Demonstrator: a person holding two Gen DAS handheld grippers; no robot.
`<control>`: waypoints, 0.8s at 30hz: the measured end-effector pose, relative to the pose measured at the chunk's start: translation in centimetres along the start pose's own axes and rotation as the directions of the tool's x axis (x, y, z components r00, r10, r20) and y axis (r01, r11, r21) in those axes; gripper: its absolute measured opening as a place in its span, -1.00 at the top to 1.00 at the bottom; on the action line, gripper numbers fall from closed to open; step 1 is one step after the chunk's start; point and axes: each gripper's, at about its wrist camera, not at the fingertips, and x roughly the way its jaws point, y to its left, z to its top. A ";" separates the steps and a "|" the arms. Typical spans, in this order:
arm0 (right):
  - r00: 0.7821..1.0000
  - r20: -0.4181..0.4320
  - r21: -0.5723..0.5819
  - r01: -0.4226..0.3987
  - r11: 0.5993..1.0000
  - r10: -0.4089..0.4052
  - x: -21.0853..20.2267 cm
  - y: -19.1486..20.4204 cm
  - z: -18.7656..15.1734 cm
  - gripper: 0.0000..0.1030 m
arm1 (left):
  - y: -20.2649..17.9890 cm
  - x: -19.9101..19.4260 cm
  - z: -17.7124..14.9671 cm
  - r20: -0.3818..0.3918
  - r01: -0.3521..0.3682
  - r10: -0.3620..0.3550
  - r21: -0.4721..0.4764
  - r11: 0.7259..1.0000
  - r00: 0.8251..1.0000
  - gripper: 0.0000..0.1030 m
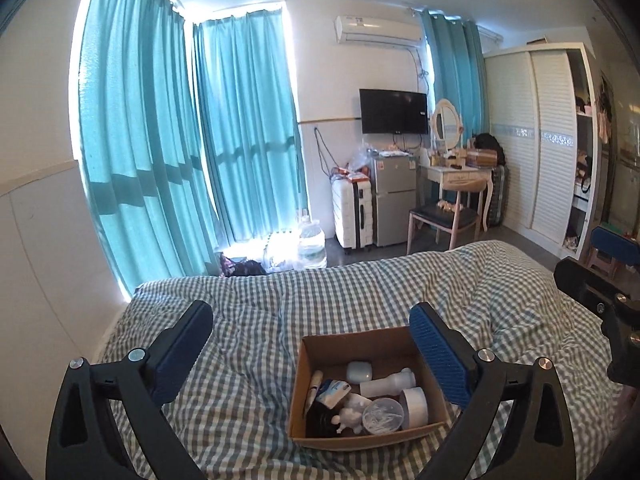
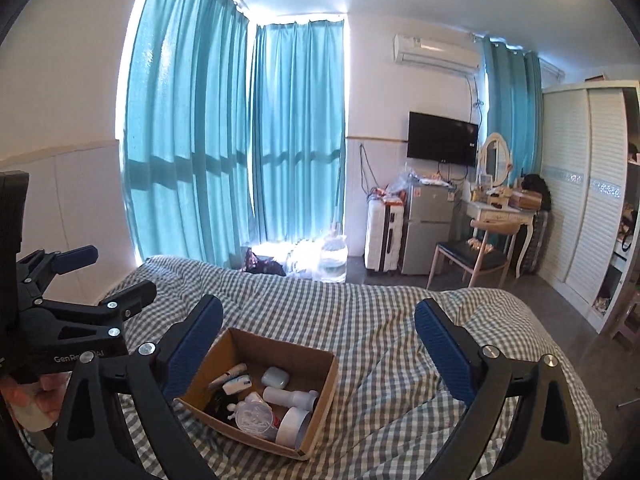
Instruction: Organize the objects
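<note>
An open cardboard box (image 1: 384, 342) sits on a checked bed cover (image 1: 248, 308). It holds several small items: a white bottle (image 1: 386, 385) lying down, a white jar (image 1: 416, 402), a clear round lid (image 1: 382, 414), a pale blue case (image 1: 359, 372) and tubes. My left gripper (image 1: 314, 344) is open and empty above the box, its right pad (image 1: 438, 354) over the box's right wall. In the right wrist view the box (image 2: 240, 346) lies lower left. My right gripper (image 2: 320, 344) is open and empty, its left pad (image 2: 196, 346) by the box's left wall. The left gripper also shows in the right wrist view (image 2: 108, 280).
Beyond the bed's foot stand water jugs (image 1: 312, 244), a white suitcase (image 1: 354, 212), a small fridge (image 1: 394, 200), a chair (image 1: 444, 216) and a dressing table (image 1: 460, 172). A white wardrobe (image 1: 540, 140) fills the right wall. Teal curtains (image 1: 160, 140) cover the windows.
</note>
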 end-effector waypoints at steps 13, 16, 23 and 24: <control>0.997 0.059 0.041 0.056 0.998 -0.058 -5.2 -0.9 -8.6 -0.96 | -1.5 -7.2 -5.6 0.076 -0.035 0.038 -0.032 0.999 0.996 -1.00; 0.994 0.078 0.053 0.071 0.996 -0.075 -6.2 -1.1 -10.5 -0.96 | -2.2 -7.6 -7.3 0.068 -0.074 0.073 0.001 0.997 0.995 -1.00; 0.999 0.046 0.089 0.023 0.996 -0.027 -6.3 -1.7 -13.7 -0.97 | -1.9 -7.9 -11.8 0.054 -0.095 0.097 -0.047 0.994 0.994 -1.00; 0.999 0.040 0.089 0.021 0.996 -0.024 -6.1 -1.6 -13.9 -0.97 | -1.9 -7.8 -12.4 0.053 -0.106 0.109 -0.045 0.993 0.993 -1.00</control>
